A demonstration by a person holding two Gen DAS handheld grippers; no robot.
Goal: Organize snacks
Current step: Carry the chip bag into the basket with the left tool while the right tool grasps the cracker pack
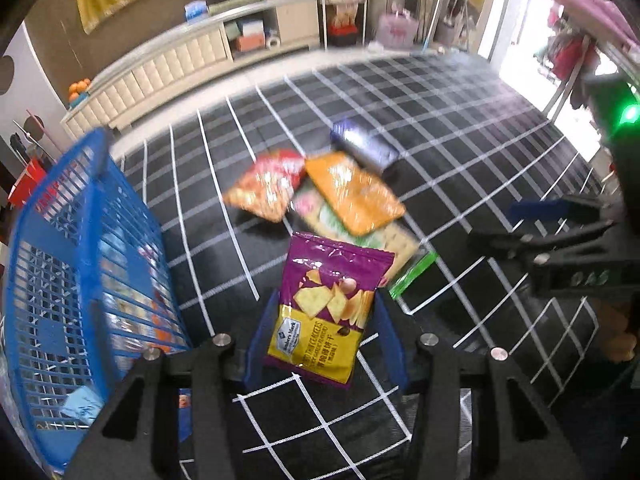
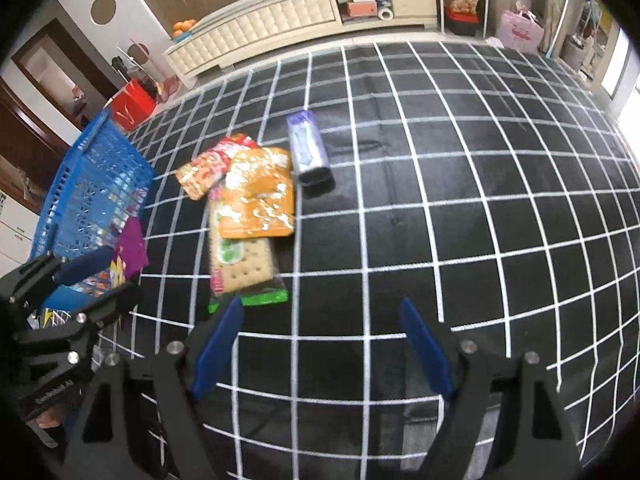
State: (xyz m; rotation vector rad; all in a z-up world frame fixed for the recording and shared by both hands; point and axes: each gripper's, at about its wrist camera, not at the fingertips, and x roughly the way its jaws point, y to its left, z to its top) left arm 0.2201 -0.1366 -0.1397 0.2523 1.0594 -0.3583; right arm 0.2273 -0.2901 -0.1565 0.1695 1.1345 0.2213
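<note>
Left wrist view. Nearest the lens, my left gripper (image 1: 325,332) is clamped on the purple chip bag (image 1: 330,308), one blue pad on each side edge, the bag clear of the checked cloth (image 1: 460,128). The blue basket (image 1: 86,280) stands at 9 o'clock, just beside the bag, with packets already inside. At 12 o'clock lies the remaining pile: one red packet (image 1: 266,186), one orange packet (image 1: 354,192), one green cracker pack (image 1: 394,240) under the orange one, and one dark purple pack (image 1: 362,142) beyond.

Risk, in my judgement: the pads hold only the lower half of a slick, air-filled bag. It could slide out or twist, and could catch the basket rim on the way over.

Right wrist view. Nearest the lens, my right gripper (image 2: 322,344) stands wide apart with nothing between its pads, over bare cloth. The pile sits at 11 o'clock, the basket at 9 o'clock.

Count: one basket, five loose snack packs, one of them held.
</note>
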